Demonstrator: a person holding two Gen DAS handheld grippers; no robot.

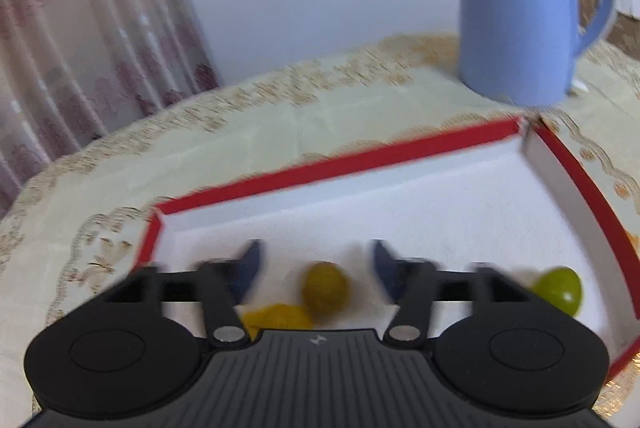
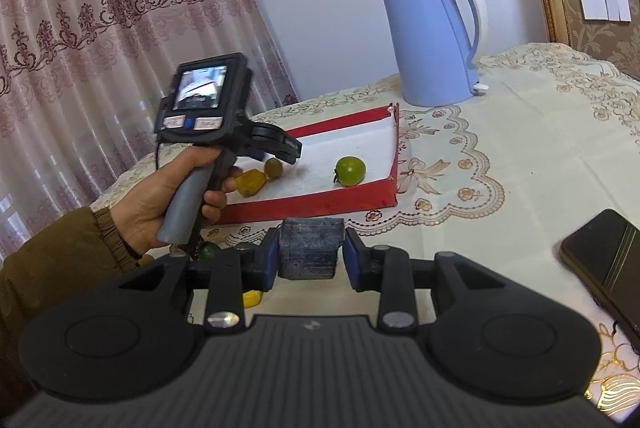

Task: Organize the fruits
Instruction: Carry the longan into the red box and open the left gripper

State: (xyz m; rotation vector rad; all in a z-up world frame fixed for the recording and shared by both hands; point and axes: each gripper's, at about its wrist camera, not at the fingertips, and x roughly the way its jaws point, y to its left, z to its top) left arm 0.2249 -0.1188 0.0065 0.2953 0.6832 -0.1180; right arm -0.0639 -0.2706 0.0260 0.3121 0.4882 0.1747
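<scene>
A red-rimmed white tray holds an olive-yellow fruit, a yellow fruit and a green fruit. My left gripper hangs open just over the tray's near left part. The olive fruit lies free on the tray floor between its blue fingers. The right wrist view shows the same tray, the olive fruit, the green fruit and a hand holding the left gripper. My right gripper is shut on a dark grey block in front of the tray.
A blue kettle stands behind the tray's far right corner. A black phone lies at the right. Small green fruits and a yellow one sit on the lace tablecloth by my right gripper. Curtains hang at the left.
</scene>
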